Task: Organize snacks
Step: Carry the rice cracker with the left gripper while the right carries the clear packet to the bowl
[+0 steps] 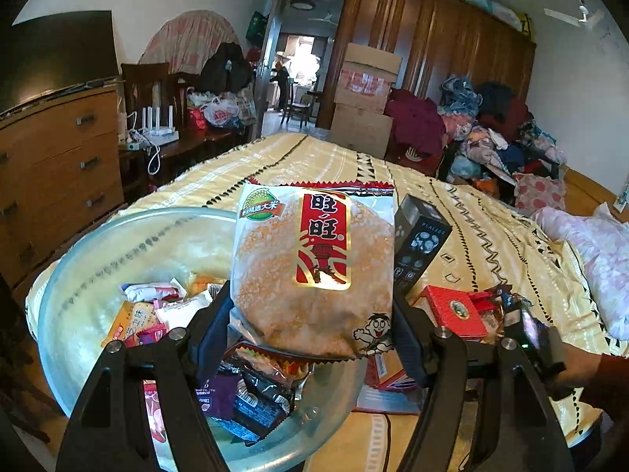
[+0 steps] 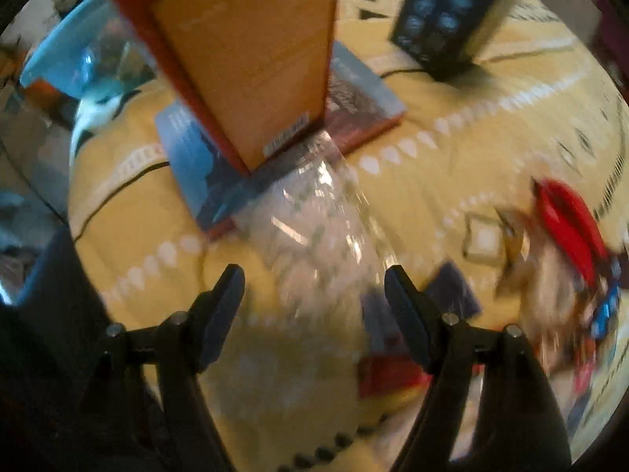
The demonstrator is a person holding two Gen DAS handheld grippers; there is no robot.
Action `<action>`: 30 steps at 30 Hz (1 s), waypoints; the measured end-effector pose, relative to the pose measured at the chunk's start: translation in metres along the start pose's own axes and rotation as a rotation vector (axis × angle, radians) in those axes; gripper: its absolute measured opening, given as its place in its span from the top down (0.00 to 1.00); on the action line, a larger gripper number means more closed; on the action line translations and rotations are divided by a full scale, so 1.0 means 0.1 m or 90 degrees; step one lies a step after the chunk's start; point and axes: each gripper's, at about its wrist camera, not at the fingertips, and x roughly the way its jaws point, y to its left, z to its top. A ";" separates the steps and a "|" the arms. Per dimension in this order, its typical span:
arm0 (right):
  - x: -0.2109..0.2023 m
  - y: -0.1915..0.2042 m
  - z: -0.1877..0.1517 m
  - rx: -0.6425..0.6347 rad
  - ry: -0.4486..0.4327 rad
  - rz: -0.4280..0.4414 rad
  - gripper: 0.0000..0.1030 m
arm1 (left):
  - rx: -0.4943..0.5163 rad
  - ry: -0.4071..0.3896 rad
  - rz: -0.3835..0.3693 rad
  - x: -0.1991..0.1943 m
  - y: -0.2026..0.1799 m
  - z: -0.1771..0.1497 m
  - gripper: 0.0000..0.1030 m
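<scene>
My left gripper (image 1: pixel 310 306) is shut on a large rice cracker packet (image 1: pixel 310 267) with a red and gold label, its pads pressing on both sides. The packet hangs over a glass bowl (image 1: pixel 98 244) that holds several small wrapped snacks (image 1: pixel 157 314). In the blurred right wrist view, my right gripper (image 2: pixel 314 279) points down at the tablecloth with its jaws open and nothing pressed between them. A clear plastic wrapper (image 2: pixel 314 228) lies just ahead of its fingers. Loose snacks, among them a red wrapper (image 2: pixel 566 220) and a purple packet (image 2: pixel 452 287), lie to its right.
An orange and red box (image 2: pixel 251 51) stands upright on a flat blue box (image 2: pixel 196 157). A black box (image 1: pixel 420 240) stands behind the packet, and a red box (image 1: pixel 456 310) lies beside it. A person's hand (image 1: pixel 589 373) is at the right edge. The yellow patterned cloth (image 1: pixel 314 157) stretches beyond.
</scene>
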 end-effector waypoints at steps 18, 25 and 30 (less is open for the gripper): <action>0.13 -0.32 -0.25 0.077 -0.114 -0.033 0.56 | 0.029 0.014 0.017 0.13 -0.21 -0.07 0.29; -0.65 -0.37 -0.42 0.199 -0.241 -0.076 0.56 | 0.033 -0.005 0.048 0.06 -0.20 -0.08 0.29; -1.43 -0.17 -0.35 0.239 -0.352 -0.096 0.56 | 0.029 -0.011 0.080 0.05 -0.09 -0.08 0.29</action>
